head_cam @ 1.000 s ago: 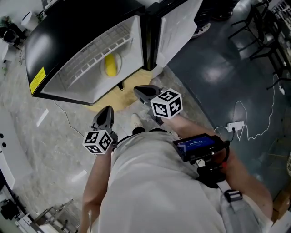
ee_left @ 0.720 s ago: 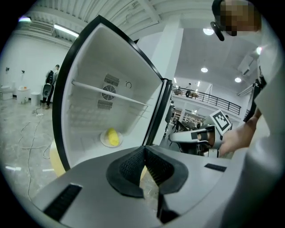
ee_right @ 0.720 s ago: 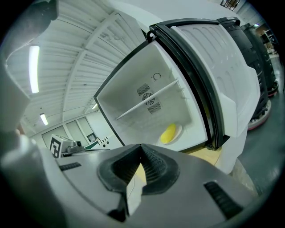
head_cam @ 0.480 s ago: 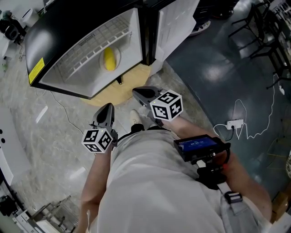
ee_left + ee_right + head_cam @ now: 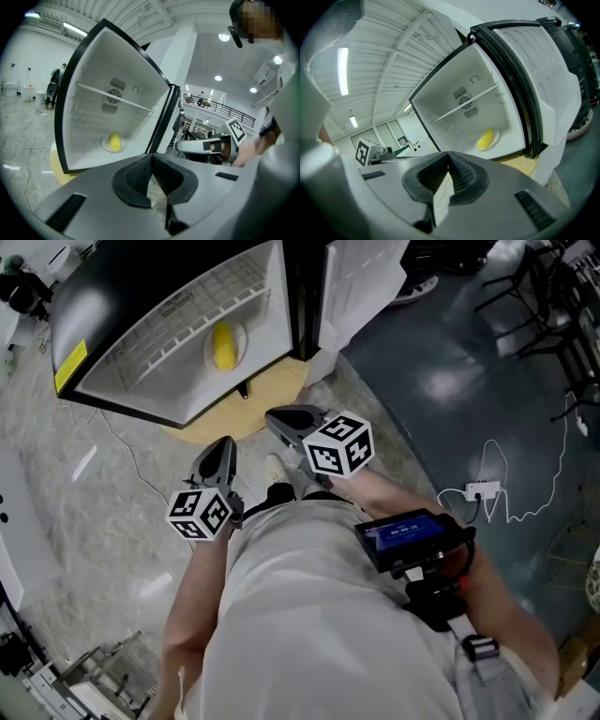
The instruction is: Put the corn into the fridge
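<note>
- The head view cuts off the upper part of the fridge [image 5: 112, 306] at the picture's edge, and only the inner side of its white door [image 5: 361, 277] shows.
- The person's body fills the lower half of that view. It hides the legs and most of the floor close by.
- Each hand sits behind its gripper's marker cube, so neither grip on a handle can be seen.
- The plate [image 5: 207, 354] is pale against the white lining and hard to pick out. Only its edge shows beside the corn [image 5: 223, 345].
- The corn lies on that plate on the floor of the open fridge, under a wire shelf [image 5: 202, 296], well apart from both grippers.
- Both forearms are bent, and the grippers are held out in front of the belly, pointing toward the open fridge.
- The left gripper [image 5: 223, 448] is nearer the body, with its jaws pressed together at the tips and nothing between them [image 5: 152, 159].
- The right gripper [image 5: 281, 420] reaches a little farther toward the fridge. Its jaws are also closed tip to tip and carry nothing [image 5: 449, 157].
- The two grippers are near each other but not touching.
- A round yellow mat [image 5: 234, 409] pokes out from under the fridge.
</note>
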Tool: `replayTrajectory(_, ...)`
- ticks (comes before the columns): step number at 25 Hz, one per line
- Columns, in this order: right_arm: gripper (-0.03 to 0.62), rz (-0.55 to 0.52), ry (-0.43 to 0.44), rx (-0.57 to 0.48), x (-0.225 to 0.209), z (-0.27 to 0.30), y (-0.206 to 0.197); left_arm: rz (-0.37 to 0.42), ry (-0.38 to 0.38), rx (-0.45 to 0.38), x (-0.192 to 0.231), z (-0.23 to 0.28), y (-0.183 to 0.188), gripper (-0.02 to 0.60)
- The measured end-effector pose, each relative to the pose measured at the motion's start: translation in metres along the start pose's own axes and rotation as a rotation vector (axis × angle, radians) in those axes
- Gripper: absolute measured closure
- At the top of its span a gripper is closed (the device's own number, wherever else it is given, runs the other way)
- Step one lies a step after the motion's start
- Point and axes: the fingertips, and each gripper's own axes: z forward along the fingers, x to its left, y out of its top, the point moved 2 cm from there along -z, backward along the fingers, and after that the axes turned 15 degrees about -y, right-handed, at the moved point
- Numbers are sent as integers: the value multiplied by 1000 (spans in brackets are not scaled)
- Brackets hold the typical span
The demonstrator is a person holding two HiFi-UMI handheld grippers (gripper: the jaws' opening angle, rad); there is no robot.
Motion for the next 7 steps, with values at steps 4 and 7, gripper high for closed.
replayTrajectory(4,586,9,10,4,-1,-3,0,-5,5,4,-3,3,-2,574)
replayTrajectory(7,586,14,18,6,-3,-4,1,-15,9,4,-4,7,-4,574)
